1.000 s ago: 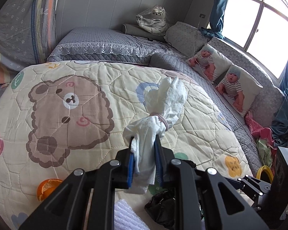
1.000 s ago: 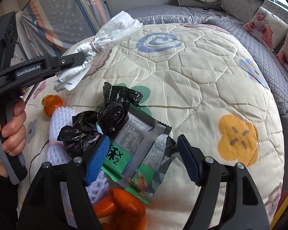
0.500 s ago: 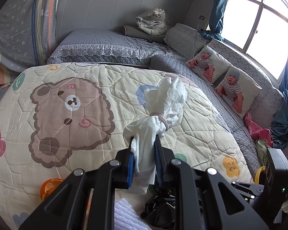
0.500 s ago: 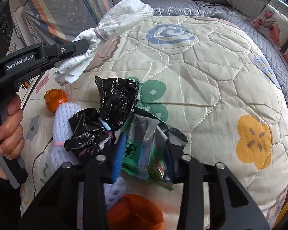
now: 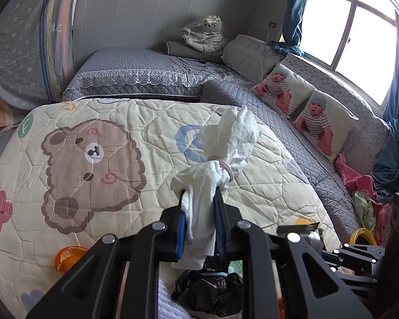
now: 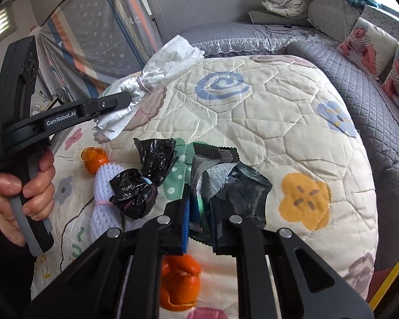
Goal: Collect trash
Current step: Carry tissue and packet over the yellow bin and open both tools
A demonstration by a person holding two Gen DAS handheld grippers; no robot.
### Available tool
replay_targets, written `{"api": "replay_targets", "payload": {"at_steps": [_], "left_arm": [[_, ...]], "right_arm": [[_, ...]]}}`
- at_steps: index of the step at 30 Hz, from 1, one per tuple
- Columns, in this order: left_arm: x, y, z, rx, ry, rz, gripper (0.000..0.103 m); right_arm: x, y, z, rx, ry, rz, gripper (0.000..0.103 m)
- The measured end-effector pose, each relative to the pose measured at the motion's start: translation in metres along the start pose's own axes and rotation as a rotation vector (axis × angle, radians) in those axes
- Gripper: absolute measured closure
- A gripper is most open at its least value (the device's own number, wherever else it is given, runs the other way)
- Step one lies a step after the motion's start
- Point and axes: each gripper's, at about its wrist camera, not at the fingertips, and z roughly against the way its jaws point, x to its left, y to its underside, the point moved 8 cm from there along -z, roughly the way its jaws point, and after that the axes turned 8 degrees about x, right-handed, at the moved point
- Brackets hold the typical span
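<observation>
Two grippers each carry one piece of trash above the cartoon quilt [image 6: 292, 122]. Left gripper [image 5: 200, 207]: jaws clamped narrowly on the lower tail of a white tissue bundle [image 5: 227, 143], which is cinched at its waist by a pink rubber band [image 5: 226, 168]; gripped below the band, the bundle stands upright and clear of the bedding, so it cannot unravel or drag. Right gripper [image 6: 199, 212]: jaws have just been closing and now pinch the crumpled green-and-silver snack wrapper [image 6: 215, 170] near its lower edge; the foil buckles upward between the pads, and appears to be lifted off the quilt. Both pieces are held rather than dropped, probably because no bin is within reach in either view; only a yellow rim [image 5: 363, 235] shows at the bedside, and its nature cannot be told.

Remaining trash lies grouped on the near side of the quilt, close to the person's hand [image 6: 26, 183]: a knotted black plastic bag [image 6: 143, 178], touching a white foam fruit net [image 6: 103, 199], and orange peel [image 6: 179, 281] just below the right gripper, with a second peel [image 6: 93, 158] at the net's far end. Their clustering suggests successive short pickups from one standing position.
</observation>
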Motion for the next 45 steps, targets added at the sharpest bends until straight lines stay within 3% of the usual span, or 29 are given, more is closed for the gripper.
{"api": "replay_targets", "payload": {"at_steps": [12,22,30,45], "left_arm": [[-0.119,0.010,0.009,-0.002,0.106,-0.122,0.086],[-0.244,0.053,-0.010,0.056,0.265,-0.256,0.086],[-0.326,0.097,-0.034,0.133,0.343,-0.357,0.086],[-0.409,0.161,-0.059,0.225,0.381,-0.494,0.086]], "right_arm": [[-0.091,0.048,0.106,-0.147,0.056,-0.160,0.092],[-0.195,0.128,0.179,-0.220,0.192,-0.381,0.092],[-0.254,0.193,0.215,-0.255,0.279,-0.536,0.092],[-0.302,0.263,0.231,-0.257,0.331,-0.678,0.092]]}}
